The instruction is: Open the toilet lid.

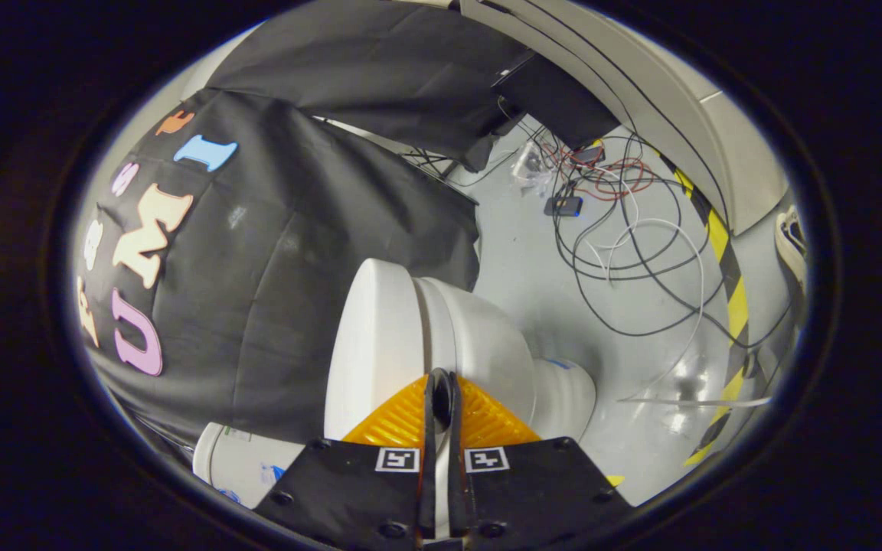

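Though tangled cables nearby, tongs closed against toilet lid.

The toilet lid stands just ahead of the gripper, whose fingers are nearly together; the bowl lies right of it, cables on the floor beyond

lab/test booth | loose cables on floor | hazard tape | toilet mock-up

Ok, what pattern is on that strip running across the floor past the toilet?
Yellow and black diagonal stripes; the floor strip shows best in the gripper view, beyond the cables.
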The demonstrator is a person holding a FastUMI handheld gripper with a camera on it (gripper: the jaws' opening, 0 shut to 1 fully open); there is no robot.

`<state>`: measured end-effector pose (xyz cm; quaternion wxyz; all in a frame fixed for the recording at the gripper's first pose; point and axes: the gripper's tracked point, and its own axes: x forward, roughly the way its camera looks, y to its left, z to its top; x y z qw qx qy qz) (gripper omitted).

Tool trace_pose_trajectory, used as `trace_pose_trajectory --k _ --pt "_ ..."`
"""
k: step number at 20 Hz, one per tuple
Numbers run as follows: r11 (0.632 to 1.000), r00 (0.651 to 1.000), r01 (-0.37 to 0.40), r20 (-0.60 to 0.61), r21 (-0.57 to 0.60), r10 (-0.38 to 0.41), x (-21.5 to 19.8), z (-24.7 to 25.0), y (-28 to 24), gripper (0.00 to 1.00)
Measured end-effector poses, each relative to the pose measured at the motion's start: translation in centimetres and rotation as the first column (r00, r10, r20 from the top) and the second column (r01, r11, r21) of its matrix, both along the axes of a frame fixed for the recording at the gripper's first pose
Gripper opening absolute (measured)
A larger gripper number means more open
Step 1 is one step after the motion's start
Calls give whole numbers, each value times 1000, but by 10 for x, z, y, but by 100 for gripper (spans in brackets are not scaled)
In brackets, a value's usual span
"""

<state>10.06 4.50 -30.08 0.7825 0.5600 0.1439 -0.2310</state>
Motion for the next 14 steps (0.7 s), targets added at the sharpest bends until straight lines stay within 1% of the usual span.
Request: trace_pose_trajectory --k 1,2,4,6,9,12,14 --pt "1000 1000 3 2 -9 -3 1 3 0 7" --pt "1000 1000 8 13 -15 -8 -1 9 0 3" --pt "999 999 18 46 -47 -16 1 29 0 2" --pt "996 997 11 77 -91 -4 2 52 3 1" --pt "984 995 -11 92 -180 28 4 86 10 1" --pt "959 991 -39 115 -279 74 7 125 23 1" --pt "932 986 -69 117 -355 117 9 147 35 1"
